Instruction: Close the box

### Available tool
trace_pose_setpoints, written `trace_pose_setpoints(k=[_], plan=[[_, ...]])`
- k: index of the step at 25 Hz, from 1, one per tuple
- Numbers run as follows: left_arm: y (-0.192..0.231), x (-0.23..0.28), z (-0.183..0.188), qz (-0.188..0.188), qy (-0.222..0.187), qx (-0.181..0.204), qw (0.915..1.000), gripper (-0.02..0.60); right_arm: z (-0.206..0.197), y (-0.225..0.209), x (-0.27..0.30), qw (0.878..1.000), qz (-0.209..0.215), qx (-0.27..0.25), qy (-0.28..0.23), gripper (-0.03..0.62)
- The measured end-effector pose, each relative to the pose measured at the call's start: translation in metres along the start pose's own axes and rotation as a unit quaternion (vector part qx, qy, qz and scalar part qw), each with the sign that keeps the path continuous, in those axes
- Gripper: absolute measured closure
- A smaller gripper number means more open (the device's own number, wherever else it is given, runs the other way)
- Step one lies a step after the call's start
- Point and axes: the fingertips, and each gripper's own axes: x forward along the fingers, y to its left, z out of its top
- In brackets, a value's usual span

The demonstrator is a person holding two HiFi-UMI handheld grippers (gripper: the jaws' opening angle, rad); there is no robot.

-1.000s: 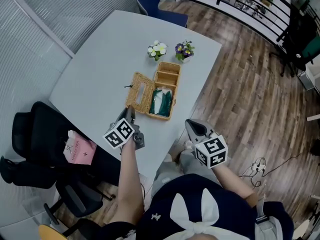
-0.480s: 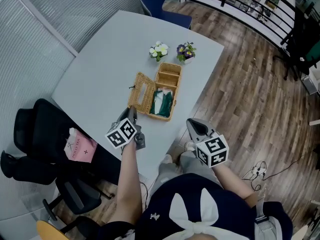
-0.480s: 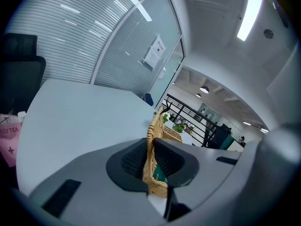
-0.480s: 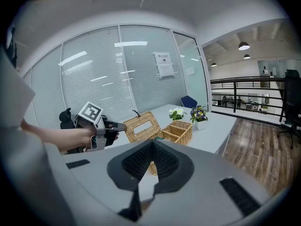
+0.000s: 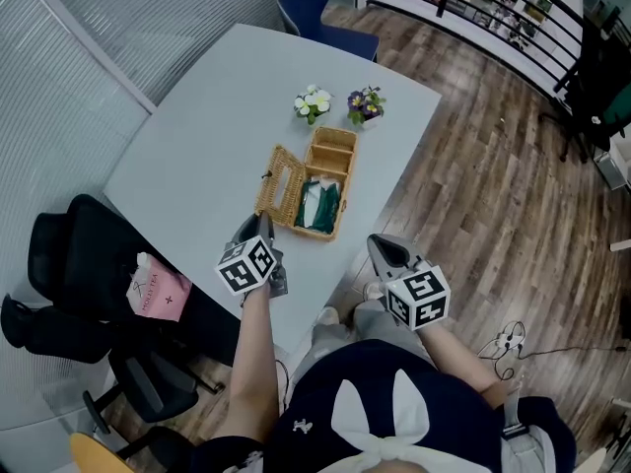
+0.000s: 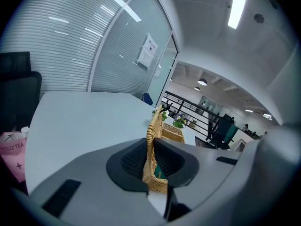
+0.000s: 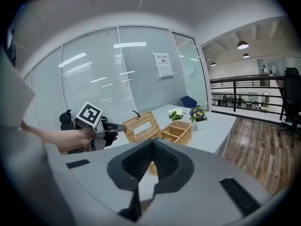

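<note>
My left gripper (image 5: 259,224) clamped on edge of lid (image 5: 280,183). Box (image 5: 330,154) open, mid-table (image 5: 197,136). Swing lid over on hinge, gently (wicker flexes). Right gripper (image 5: 380,247) fingers together, empty.

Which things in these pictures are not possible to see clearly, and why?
- Green item in the box: too small in head view; lid and left gripper mostly hide it in left gripper view.
- Notice on the glass: print too small, right gripper view.
- Pink bag: cut off by the left gripper view's edge.
</note>
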Motion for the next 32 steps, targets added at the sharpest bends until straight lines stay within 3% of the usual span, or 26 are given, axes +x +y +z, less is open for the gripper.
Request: trace_pose_setpoints(k=[9,32], plan=[[-0.012,-0.003,-0.002,0.005,-0.002,0.039,0.9992,0.522,-0.001,-0.003,-0.003,1.000,0.001,-0.002,-0.003,0.589],[-0.034,-0.006,-0.008,0.010,0.008,0.091,0.9957,0.520,-0.007,-0.010,-0.010,1.000,-0.008,0.003,0.001,0.589]])
